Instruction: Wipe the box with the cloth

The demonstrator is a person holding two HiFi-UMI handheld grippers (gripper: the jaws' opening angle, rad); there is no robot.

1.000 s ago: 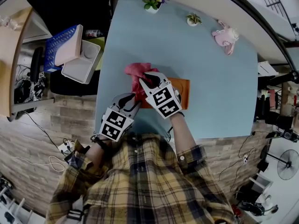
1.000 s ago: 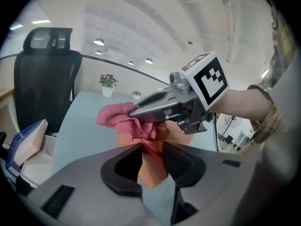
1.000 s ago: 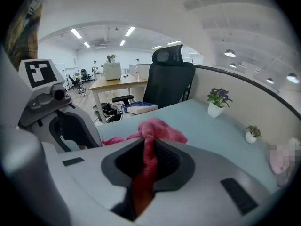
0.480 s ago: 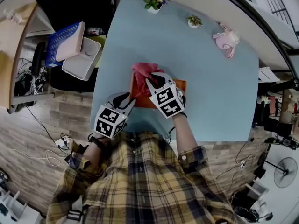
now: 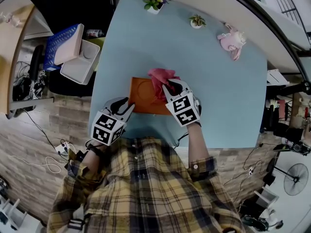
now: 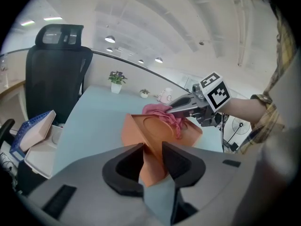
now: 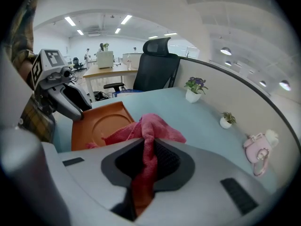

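From the head view, the pale blue desk (image 5: 228, 91) carries the orange box (image 5: 141, 98) close to its near edge, with the left gripper (image 5: 127, 104) at the box's near left corner and the right gripper (image 5: 170, 87) holding the pink cloth (image 5: 160, 76) over its far right corner. A flower pot (image 5: 153, 0), a small plant (image 5: 196, 21) and a pink toy (image 5: 232, 40) line the far edge. The left gripper view shows its jaws clenched on the box's near corner, and a black office chair (image 6: 56, 79) stands off the desk's far left corner. The right gripper view shows its jaws pinched tight on the cloth, which trails onto the box, with an open office under strip lights (image 7: 122, 20) beyond.
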